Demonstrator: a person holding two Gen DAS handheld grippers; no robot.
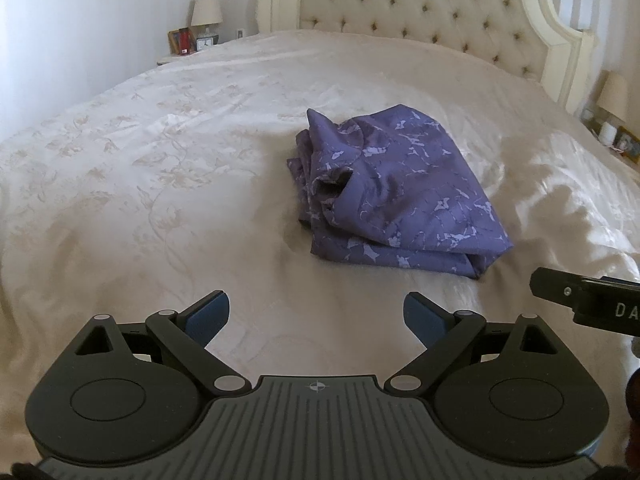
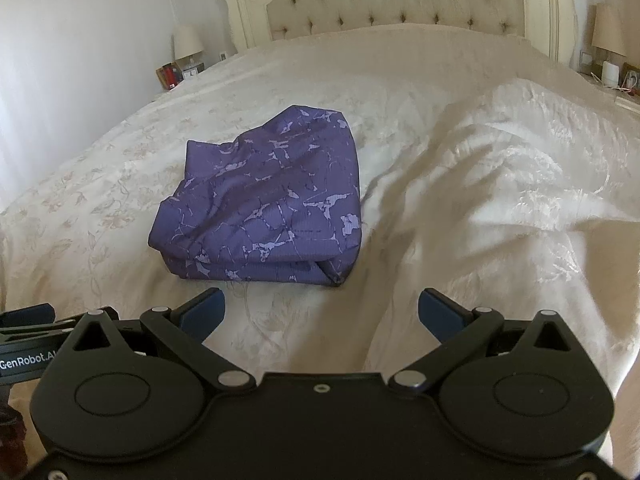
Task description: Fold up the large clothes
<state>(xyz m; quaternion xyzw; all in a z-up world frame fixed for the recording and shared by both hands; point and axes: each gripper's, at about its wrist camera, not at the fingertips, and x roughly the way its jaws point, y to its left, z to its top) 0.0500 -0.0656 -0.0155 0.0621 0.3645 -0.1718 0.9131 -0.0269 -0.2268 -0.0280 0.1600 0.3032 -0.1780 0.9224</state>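
A purple garment [image 1: 396, 196] with a pale marbled print lies folded into a thick bundle on the cream bedspread [image 1: 160, 184]. It also shows in the right wrist view [image 2: 264, 208]. My left gripper [image 1: 317, 314] is open and empty, hovering short of the bundle's near edge. My right gripper [image 2: 321, 312] is open and empty, just in front of the bundle's near right corner. Part of the right gripper's body [image 1: 592, 300] shows at the right edge of the left wrist view.
A tufted cream headboard [image 1: 420, 12] stands at the far end of the bed. A nightstand with a lamp [image 1: 206, 12], clock and frames sits at the far left; another lamp [image 2: 608, 32] and small items at the far right. The bedspread bunches in folds [image 2: 500, 184] on the right.
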